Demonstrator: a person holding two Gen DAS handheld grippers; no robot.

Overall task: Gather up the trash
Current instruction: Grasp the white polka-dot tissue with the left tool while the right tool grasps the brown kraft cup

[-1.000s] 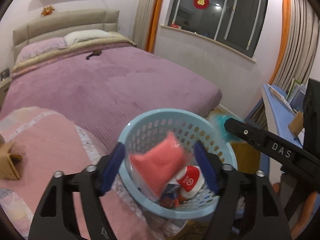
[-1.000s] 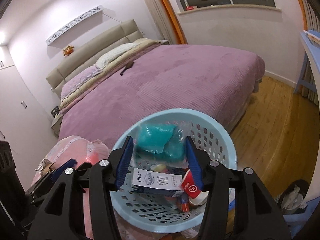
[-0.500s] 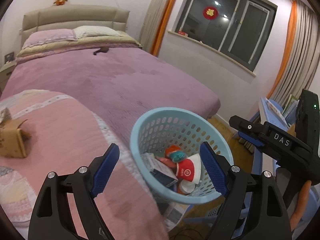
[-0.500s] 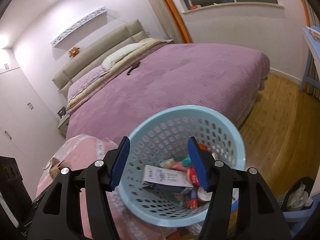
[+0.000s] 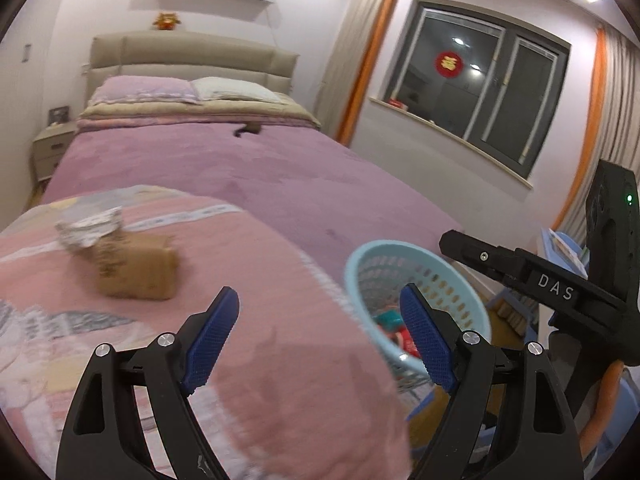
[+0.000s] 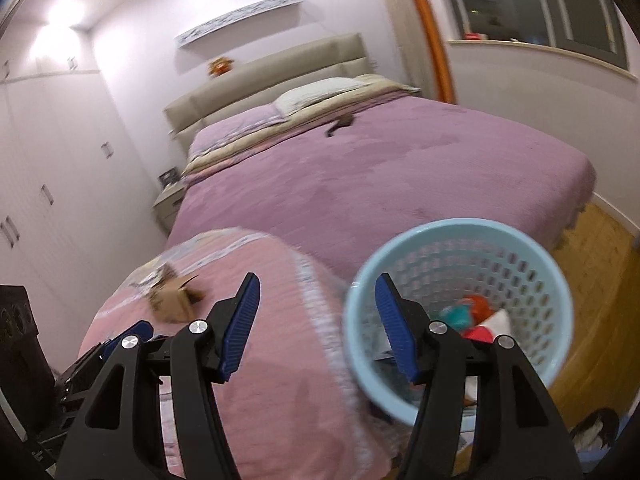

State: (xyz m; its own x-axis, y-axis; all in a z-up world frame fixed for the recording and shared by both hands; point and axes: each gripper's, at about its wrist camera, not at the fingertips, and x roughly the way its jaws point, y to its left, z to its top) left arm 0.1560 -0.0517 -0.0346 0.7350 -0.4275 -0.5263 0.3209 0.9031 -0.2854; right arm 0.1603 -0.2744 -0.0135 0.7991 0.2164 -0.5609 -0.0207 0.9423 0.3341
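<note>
Two handheld grippers hang over a pink quilt [image 5: 248,280] at the foot of a bed [image 5: 280,168], both with nothing in their grasp. The left gripper [image 5: 320,344] has its blue pads spread wide apart above the quilt, empty between them. The right gripper [image 6: 316,324] also stands open, its pads less far apart, one over the quilt and the other in front of the rim of a basket [image 6: 460,232].

The basket, pale blue and perforated, sits just beside the quilt's right edge, at the foot of the bed over a wooden floor [image 6: 600,248]. Inside it lies collected trash [image 6: 476,316]: red, teal and white pieces, too blurred to name singly. In the left wrist view the same basket [image 5: 384,252] shows partly behind the left gripper's right finger, and the right gripper's black body [image 5: 560,292] reaches in from the right.

On the quilt, well apart from the basket, lies a brown cardboard box [image 5: 136,272] with crumpled silvery paper [image 5: 90,232] touching its top left corner. A small dark item [image 5: 248,131] lies far up the purple bedspread, near the pillows [image 5: 236,90].
</note>
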